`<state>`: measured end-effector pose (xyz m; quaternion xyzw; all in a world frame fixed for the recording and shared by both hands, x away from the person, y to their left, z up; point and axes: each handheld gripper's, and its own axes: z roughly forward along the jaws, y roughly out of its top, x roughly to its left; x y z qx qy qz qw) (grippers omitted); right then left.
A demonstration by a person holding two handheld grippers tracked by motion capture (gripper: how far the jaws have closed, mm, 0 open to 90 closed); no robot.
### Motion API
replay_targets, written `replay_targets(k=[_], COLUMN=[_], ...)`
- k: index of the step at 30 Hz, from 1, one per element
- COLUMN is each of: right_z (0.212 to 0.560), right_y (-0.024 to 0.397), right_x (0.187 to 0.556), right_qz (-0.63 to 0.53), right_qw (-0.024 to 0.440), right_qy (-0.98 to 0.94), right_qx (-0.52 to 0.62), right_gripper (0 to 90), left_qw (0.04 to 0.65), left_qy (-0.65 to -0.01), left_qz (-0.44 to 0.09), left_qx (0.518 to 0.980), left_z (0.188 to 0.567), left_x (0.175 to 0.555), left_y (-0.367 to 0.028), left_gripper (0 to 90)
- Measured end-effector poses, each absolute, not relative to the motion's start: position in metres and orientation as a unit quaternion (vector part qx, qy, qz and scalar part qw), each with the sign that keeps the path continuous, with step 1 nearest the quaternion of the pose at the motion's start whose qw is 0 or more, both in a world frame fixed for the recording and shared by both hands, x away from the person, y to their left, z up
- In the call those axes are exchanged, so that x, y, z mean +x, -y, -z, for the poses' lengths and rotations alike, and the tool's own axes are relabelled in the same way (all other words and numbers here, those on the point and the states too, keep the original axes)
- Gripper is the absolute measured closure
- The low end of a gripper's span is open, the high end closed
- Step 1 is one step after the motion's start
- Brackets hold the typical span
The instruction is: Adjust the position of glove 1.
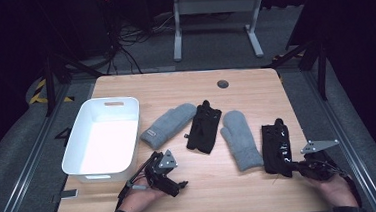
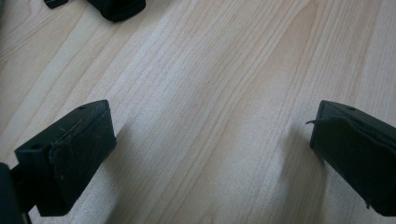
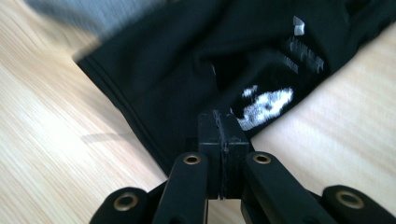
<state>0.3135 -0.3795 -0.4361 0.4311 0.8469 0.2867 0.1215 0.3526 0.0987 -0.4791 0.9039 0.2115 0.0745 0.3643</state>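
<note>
Two grey mittens [image 1: 169, 123] [image 1: 242, 137] and two black gloves [image 1: 203, 127] [image 1: 275, 147] lie in a row across the wooden table [image 1: 217, 194]. My right gripper [image 1: 291, 167] is at the near cuff of the right-hand black glove. In the right gripper view its jaws [image 3: 222, 122] are pressed together on the hem of that black glove [image 3: 187, 60], which has white print, and a grey mitten [image 3: 93, 14] is blurred beyond. My left gripper [image 1: 180, 185] hovers near the front edge, open over bare wood [image 2: 210, 154].
A white plastic bin [image 1: 73, 144] stands empty at the table's left side, just beyond my left hand. A round cable hole [image 1: 222, 84] sits at the far middle. A dark item [image 2: 116, 7] cuts into the top of the left gripper view.
</note>
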Motion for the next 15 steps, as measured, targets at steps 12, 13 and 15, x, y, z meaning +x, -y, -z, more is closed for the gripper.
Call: replay_targets(k=[12,13,15], right_z=[0.427,0.429,0.431], right_y=[0.322,0.318,0.315], right_x=[0.34,0.343,0.345], right_qz=[-0.354,-0.346,-0.336], right_qw=[0.115,0.118,0.128], right_qy=[-0.847,-0.85,-0.853], right_qx=[0.379,0.378,0.379], right_gripper=[90.0,90.0,90.0], left_qw=[0.364,0.364,0.364], left_qy=[-0.211,-0.211,-0.212], left_qz=[-0.074,-0.074,-0.074], left_qx=[0.904,0.904,0.904], left_z=[0.479,0.479,0.479], left_x=[0.353,0.353,0.353], left_y=[-0.099,-0.099,-0.099], left_gripper=[0.3,0.3,0.3])
